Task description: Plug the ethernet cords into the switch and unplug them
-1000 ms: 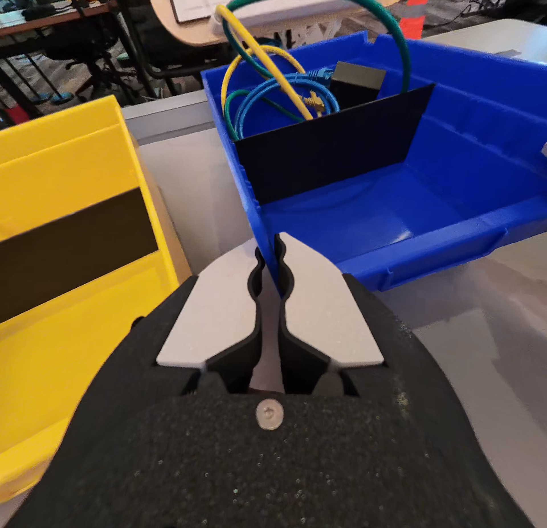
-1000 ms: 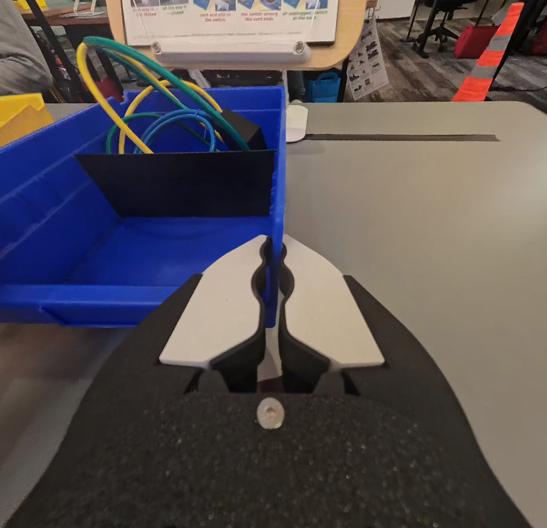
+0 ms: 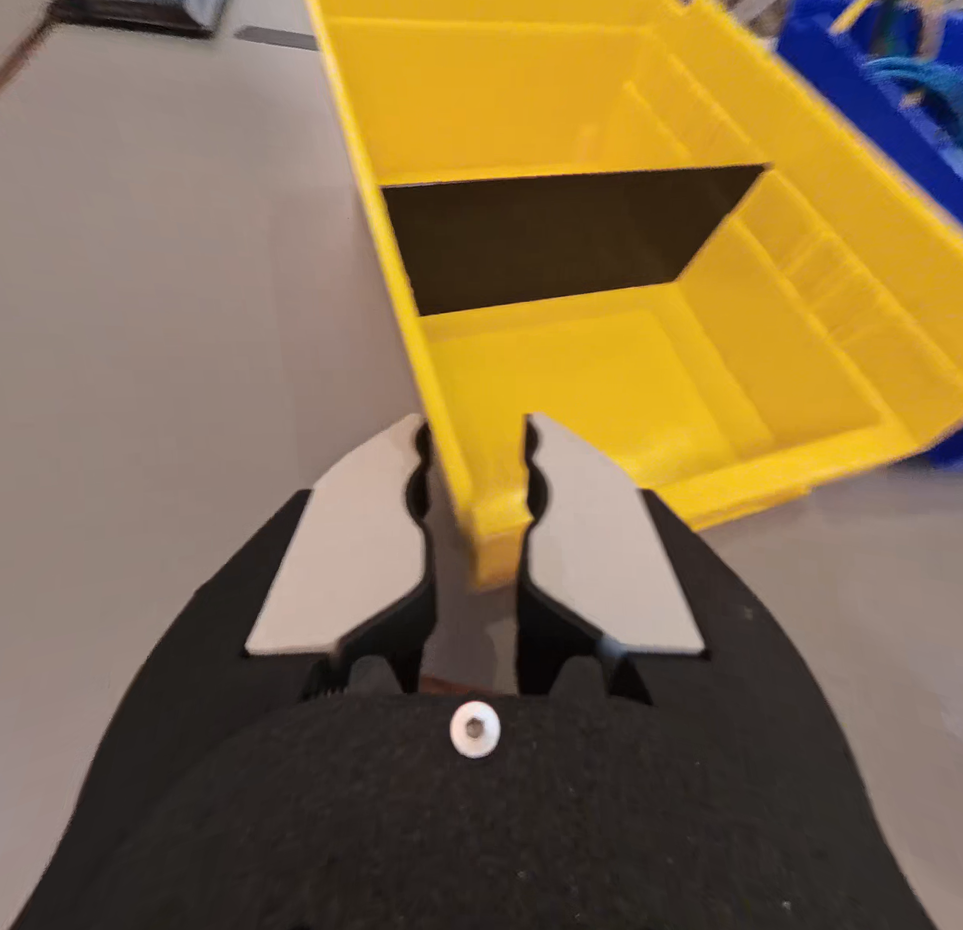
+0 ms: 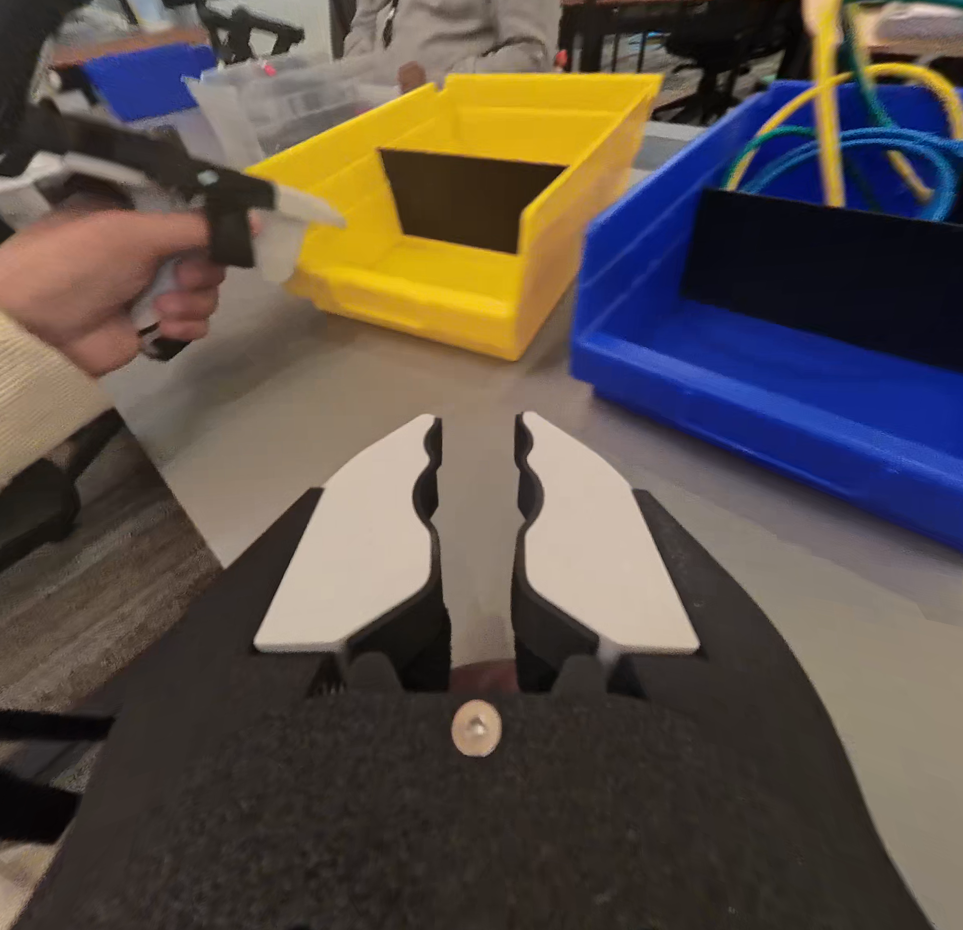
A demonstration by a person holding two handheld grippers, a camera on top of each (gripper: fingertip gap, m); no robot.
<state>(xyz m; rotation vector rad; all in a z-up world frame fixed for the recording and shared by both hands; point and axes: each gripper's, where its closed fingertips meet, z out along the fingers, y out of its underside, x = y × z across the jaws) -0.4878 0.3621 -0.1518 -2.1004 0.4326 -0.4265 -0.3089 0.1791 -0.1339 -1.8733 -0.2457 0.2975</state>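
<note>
Yellow, green and blue ethernet cords point(image 4: 886, 149) loop out of the rear part of a blue bin point(image 4: 729, 384), behind its black divider point(image 4: 834, 269). I see no switch in either view. My right gripper point(image 4: 477, 420) is open and empty, low over the grey table, in front of and apart from both bins. My left gripper point(image 3: 477, 425) is open and empty, and the yellow bin's point(image 3: 625, 384) near left corner shows between its fingers. The left gripper point(image 4: 323, 217) also shows in the right wrist view, held by a hand, its tip just left of the yellow bin point(image 4: 417, 300).
The yellow bin has a black divider point(image 3: 547, 238) and nothing in it. The blue bin point(image 3: 860, 81) stands to its right. The table edge and floor point(image 4: 104, 566) lie at the left. A person in a grey top point(image 4: 453, 19) sits behind the table.
Both grippers have opened from shut. Both views have swung left: the left now faces the yellow bin instead of the blue one, and the right has pulled back from the blue bin.
</note>
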